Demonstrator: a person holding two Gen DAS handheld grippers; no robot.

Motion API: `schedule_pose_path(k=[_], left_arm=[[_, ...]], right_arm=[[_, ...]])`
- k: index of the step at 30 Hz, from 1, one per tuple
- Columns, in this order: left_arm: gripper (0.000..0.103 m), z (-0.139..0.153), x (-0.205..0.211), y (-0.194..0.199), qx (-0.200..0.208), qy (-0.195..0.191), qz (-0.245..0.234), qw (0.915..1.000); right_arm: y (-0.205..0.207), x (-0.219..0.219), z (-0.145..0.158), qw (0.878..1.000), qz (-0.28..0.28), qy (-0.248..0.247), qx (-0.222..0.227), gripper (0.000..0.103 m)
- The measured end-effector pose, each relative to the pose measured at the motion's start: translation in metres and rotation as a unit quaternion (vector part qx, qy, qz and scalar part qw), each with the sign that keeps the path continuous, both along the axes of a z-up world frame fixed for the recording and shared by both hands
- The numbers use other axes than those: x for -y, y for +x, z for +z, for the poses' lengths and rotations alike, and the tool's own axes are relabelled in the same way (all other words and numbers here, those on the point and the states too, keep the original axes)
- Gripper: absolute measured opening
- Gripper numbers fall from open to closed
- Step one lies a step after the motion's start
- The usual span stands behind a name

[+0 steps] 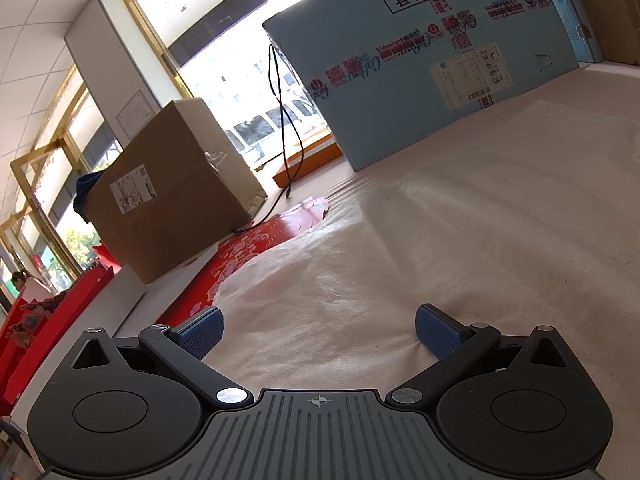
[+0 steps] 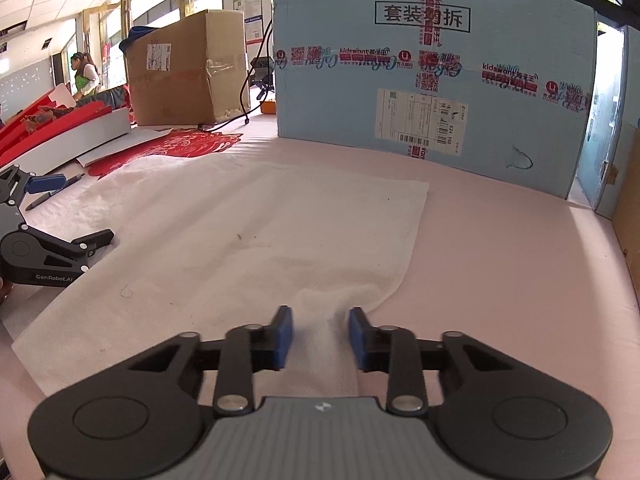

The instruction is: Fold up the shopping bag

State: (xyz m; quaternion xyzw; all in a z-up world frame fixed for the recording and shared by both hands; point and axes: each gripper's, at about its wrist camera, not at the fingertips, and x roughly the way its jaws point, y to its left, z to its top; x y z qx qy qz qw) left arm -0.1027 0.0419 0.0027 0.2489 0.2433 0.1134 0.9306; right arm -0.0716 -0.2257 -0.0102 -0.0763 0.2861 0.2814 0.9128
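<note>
A white woven shopping bag (image 2: 260, 220) lies flat on the pink table (image 2: 500, 260). Its near right corner is drawn up into a narrow ridge. That ridge runs between the blue pads of my right gripper (image 2: 321, 334), which is shut on it. In the left wrist view the bag (image 1: 440, 220) spreads out ahead, with a raised hump near its left edge. My left gripper (image 1: 319, 334) hovers low over the bag with its jaws wide open and nothing between them. The right wrist view shows the left gripper (image 2: 76, 210) at the bag's left edge.
A large light-blue carton (image 2: 420, 72) stands along the back of the table. A brown carton (image 2: 188, 72) sits at the back left with a black cable (image 1: 286, 128) hanging by it. Red paper cut-outs (image 2: 180, 146), red boxes (image 2: 48, 120) and a pen (image 2: 52, 196) lie at the left. A person (image 2: 86, 76) stands far behind.
</note>
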Motion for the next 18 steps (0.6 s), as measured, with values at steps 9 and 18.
schedule_pose_path(k=[9, 18], left_arm=[[0.103, 0.004, 0.014, 0.003, -0.007, 0.019, -0.021, 0.9996], [0.103, 0.004, 0.072, 0.014, -0.001, 0.066, -0.112, 0.9915]], right_arm=[[-0.012, 0.027, 0.013, 0.997, -0.057, 0.003, 0.055, 0.003], [-0.025, 0.100, 0.008, 0.978, -0.200, -0.018, 0.062, 0.002]])
